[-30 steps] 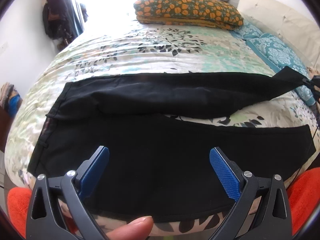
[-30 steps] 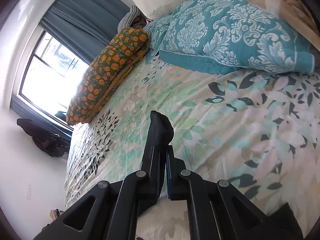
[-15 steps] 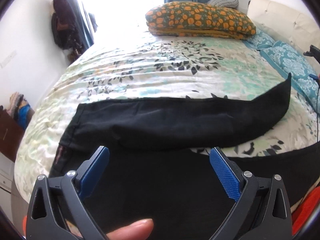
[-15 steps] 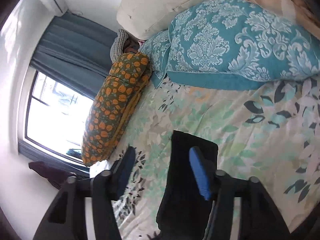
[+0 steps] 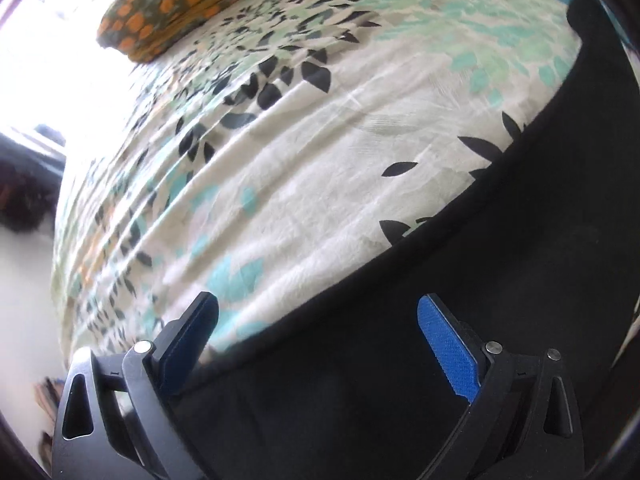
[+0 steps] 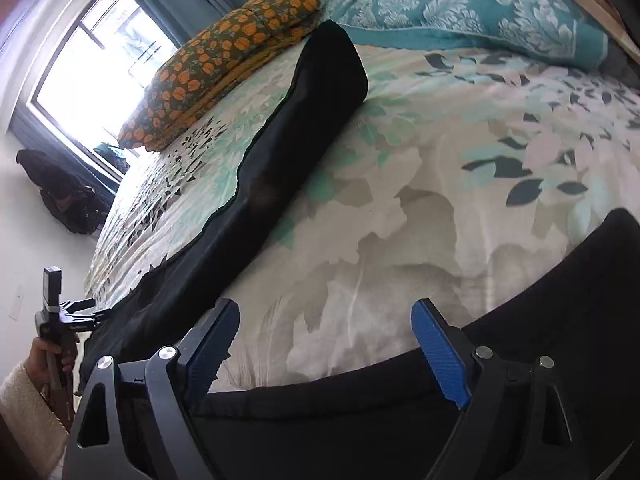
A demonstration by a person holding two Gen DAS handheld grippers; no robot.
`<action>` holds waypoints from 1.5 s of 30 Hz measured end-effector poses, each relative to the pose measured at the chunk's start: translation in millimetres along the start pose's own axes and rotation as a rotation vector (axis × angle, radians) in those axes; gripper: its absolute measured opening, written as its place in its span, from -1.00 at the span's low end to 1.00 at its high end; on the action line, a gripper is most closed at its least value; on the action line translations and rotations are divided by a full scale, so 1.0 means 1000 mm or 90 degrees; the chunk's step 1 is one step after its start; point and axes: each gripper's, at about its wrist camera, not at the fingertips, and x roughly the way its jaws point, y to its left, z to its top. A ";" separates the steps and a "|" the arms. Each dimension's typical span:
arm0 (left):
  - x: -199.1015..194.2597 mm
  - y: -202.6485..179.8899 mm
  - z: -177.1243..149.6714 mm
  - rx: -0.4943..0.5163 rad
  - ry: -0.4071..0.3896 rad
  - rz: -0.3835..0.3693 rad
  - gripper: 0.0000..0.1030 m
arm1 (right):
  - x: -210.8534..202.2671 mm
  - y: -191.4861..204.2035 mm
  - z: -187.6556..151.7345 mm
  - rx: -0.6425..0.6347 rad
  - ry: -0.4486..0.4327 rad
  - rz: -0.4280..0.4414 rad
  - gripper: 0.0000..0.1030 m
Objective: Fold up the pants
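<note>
Black pants (image 6: pixel 288 152) lie spread on a floral bedspread (image 6: pixel 460 168), one leg stretching toward the pillows, the other (image 6: pixel 560 320) running across just in front of my right gripper. My right gripper (image 6: pixel 324 332) is open and empty, low over the near leg's edge. In the left wrist view the pants (image 5: pixel 480 280) fill the lower right, and my left gripper (image 5: pixel 320 324) is open and empty just above their far edge. The left gripper also shows at the left edge of the right wrist view (image 6: pixel 60 312).
A folded orange-patterned blanket (image 6: pixel 224 60) and a teal pillow (image 6: pixel 460 4) lie at the head of the bed. A bright window (image 6: pixel 100 80) and a dark bag (image 6: pixel 60 192) stand beyond the bed's far side.
My right gripper opened, let go of the pant leg end and pulled back toward the near leg. My left gripper dropped low and tilted toward the pants' far edge, still open.
</note>
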 end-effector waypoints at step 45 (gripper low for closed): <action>-0.029 0.073 -0.063 -0.347 -0.038 -0.094 -0.28 | 0.160 0.006 0.244 0.073 -0.055 -0.009 -0.86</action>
